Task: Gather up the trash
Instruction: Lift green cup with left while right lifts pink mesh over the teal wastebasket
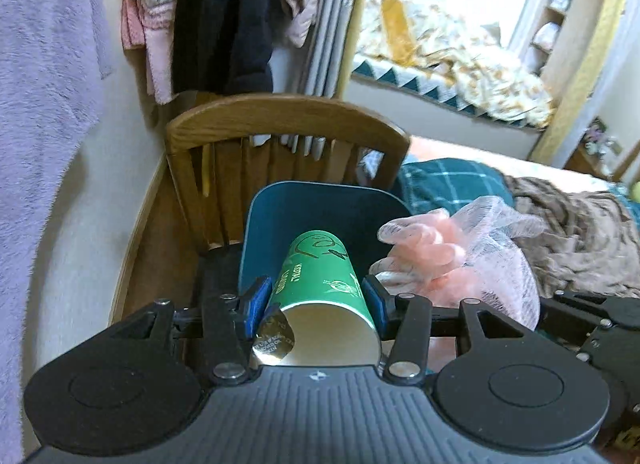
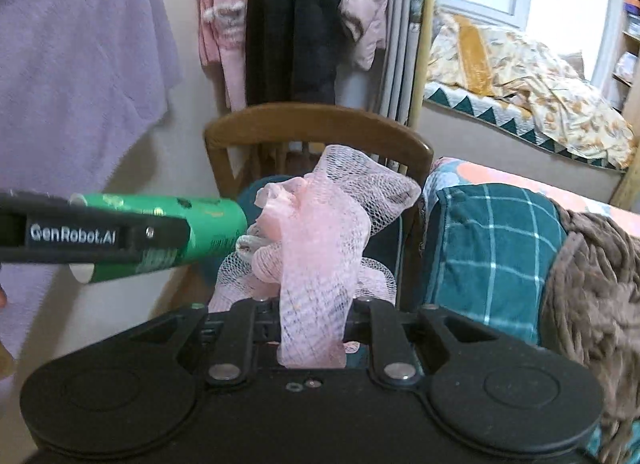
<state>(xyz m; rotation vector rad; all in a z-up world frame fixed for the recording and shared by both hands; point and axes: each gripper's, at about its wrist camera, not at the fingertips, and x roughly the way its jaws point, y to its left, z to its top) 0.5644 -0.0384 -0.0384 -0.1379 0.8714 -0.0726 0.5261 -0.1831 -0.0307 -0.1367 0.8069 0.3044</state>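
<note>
1. Left tool [image 1: 318, 296] squeezes a green paper cup [image 1: 320, 284] lying sideways, above a blue bin [image 1: 320, 207].
2. Right tool [image 2: 310, 318] is clamped on pink netting [image 2: 316, 232].
3. Both are near a wooden chair [image 1: 280, 115].

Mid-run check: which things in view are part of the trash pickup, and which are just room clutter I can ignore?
Part of the job:
- green paper cup, clamped in the left hand-held gripper
- pink mesh netting, pinched in the right hand-held gripper
- blue bin on the chair, likely the drop spot

Just lying about:
- wooden chair
- hanging coats
- purple towel
- teal checked blanket
</note>
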